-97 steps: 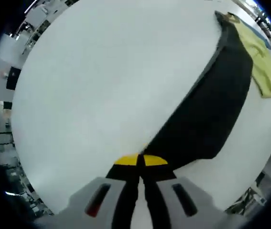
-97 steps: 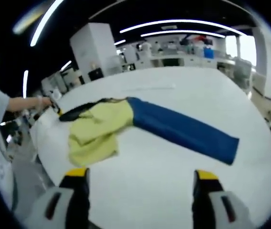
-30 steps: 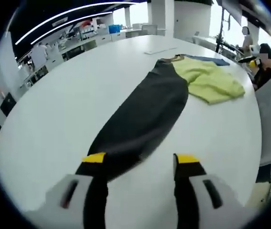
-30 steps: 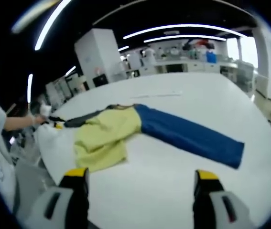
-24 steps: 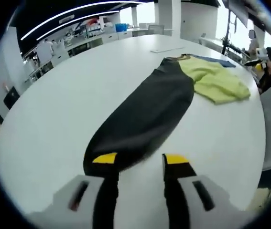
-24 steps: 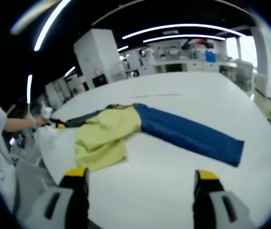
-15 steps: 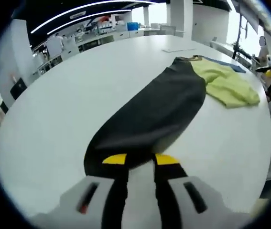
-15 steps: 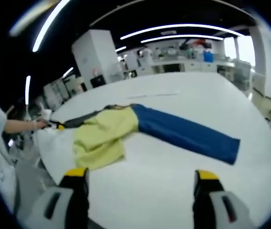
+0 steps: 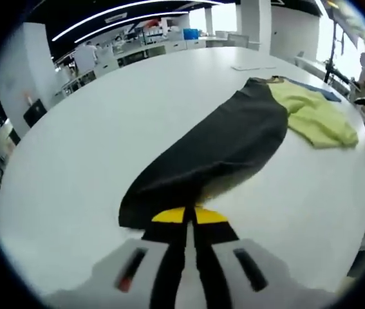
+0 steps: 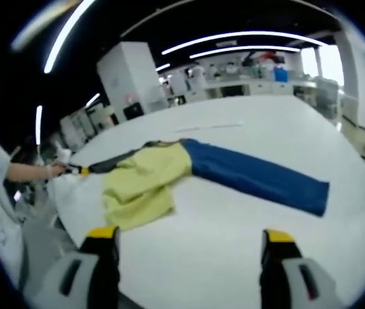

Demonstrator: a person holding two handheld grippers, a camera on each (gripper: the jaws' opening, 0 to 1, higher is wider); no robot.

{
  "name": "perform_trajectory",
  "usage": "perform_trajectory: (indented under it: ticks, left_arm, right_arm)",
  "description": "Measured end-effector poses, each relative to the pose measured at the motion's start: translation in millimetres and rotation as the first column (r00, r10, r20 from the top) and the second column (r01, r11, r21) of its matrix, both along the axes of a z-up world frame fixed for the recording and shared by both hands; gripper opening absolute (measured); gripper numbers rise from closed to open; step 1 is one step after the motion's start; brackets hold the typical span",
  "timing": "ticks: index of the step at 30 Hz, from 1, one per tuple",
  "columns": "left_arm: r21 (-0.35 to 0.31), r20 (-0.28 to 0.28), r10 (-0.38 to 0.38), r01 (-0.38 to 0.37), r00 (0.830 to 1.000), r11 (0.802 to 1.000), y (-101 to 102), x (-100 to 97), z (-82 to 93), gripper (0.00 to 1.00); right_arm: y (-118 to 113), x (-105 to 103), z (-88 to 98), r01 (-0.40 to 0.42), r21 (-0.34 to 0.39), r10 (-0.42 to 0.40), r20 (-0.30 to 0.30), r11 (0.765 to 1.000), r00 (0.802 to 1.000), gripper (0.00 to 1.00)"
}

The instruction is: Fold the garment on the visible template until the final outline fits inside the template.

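Garment [image 9: 233, 138] cuff sits pinched in my closed left claw [image 9: 189, 215]; right claw [image 10: 188, 239] gapes empty. Lifting fast could slip thin cloth free.

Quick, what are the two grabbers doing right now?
Left gripper: shut on the end of the dark sleeve.
Right gripper: open, holding nothing, above the white table.
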State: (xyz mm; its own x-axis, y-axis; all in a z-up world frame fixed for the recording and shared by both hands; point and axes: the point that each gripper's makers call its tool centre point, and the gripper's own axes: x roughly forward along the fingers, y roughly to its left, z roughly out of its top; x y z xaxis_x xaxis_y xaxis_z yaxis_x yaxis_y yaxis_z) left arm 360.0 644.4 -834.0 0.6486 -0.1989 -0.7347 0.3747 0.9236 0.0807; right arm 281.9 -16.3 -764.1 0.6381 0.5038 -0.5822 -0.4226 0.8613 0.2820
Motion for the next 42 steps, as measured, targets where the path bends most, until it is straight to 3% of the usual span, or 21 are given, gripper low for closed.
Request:
perform_trajectory:
  ticks: [6,13,15,30,32,39,42]
  left_arm:
    - [-0.032,-0.015,0.102,-0.103,0.995,0.994,19,-14.0,1.2,0.00]
    - [-0.009,-0.024,0.146,-0.147,0.989,0.989,40,-21.7,-0.4,0.00]
    - [-0.037,-0.028,0.179,-0.180,0.983,0.983,46,-21.7,-1.5,0.00]
    - [-0.043,-0.012,0.204,-0.204,0.979,0.978,50,-20.1,-2.9,0.03]
    - [-0.063,-0.008,0.209,-0.210,0.978,0.976,49,-20.2,-1.8,0.06]
    - [-0.120,0.061,0.171,-0.163,0.983,0.979,37,-21.7,11.7,0.33]
    - [-0.145,0.076,0.159,-0.147,0.984,0.978,34,-23.9,17.5,0.38]
  right_arm:
    - [7,-1,2.3,-0.007,0.006,0.007,0.002,1.000,1.000,0.91]
    - [18,0,1.4,-0.028,0.004,0.028,-0.003,1.000,1.000,0.91]
    - [22,0,1.9,-0.030,0.011,0.030,-0.003,0.999,1.000,0.91]
    - [19,-9,-0.5,-0.020,0.015,0.020,-0.010,1.000,1.000,0.91]
    - [18,-11,-1.2,-0.018,0.016,0.018,-0.011,1.000,1.000,0.90]
    - [18,-13,-2.7,-0.014,0.027,0.014,-0.014,1.000,1.000,0.90]
    - [19,-12,-2.4,-0.018,0.031,0.018,-0.011,0.999,1.000,0.90]
